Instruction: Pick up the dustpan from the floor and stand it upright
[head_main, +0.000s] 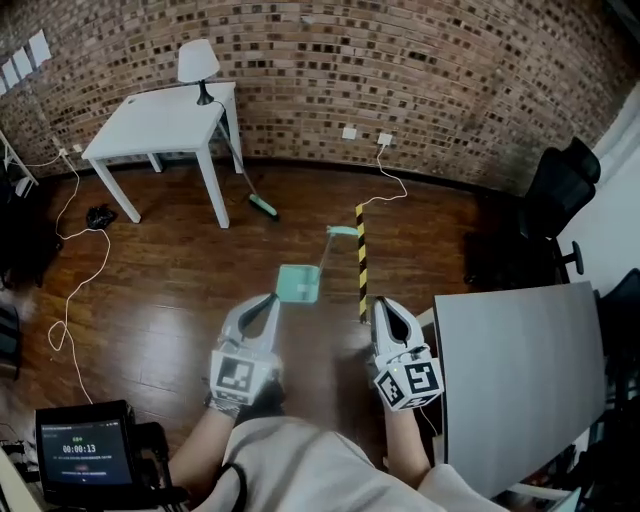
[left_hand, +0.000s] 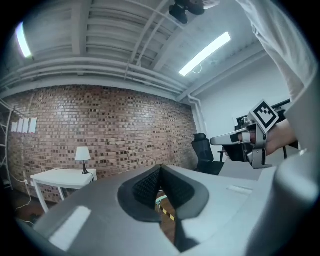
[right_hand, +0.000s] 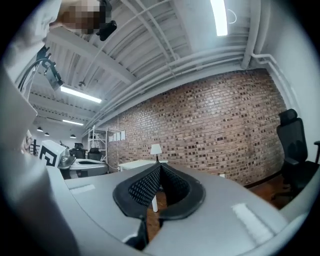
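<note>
Gripper L (head_main: 271, 299) & gripper R (head_main: 386, 304) both closed, empty, I hold them level, dustpan (head_main: 298, 283) lying on floor (head_main: 160, 300) ahead.

Holds left gripper (head_main: 269, 299) and right gripper (head_main: 384, 303) level, side by side, pointing forward, both jaws closed, empty.

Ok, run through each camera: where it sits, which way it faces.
Head view: on the person's head, looking steeply down at the teal plastic dustpan on the wooden floor; forearms, left gripper and right gripper show.
Left gripper view: on that gripper, facing level toward the red brick wall; the right hand shows.
Right gripper view: likewise toward that wall; a white sleeve shows.
Shared: all three catch the white-shaded table lamp.
</note>
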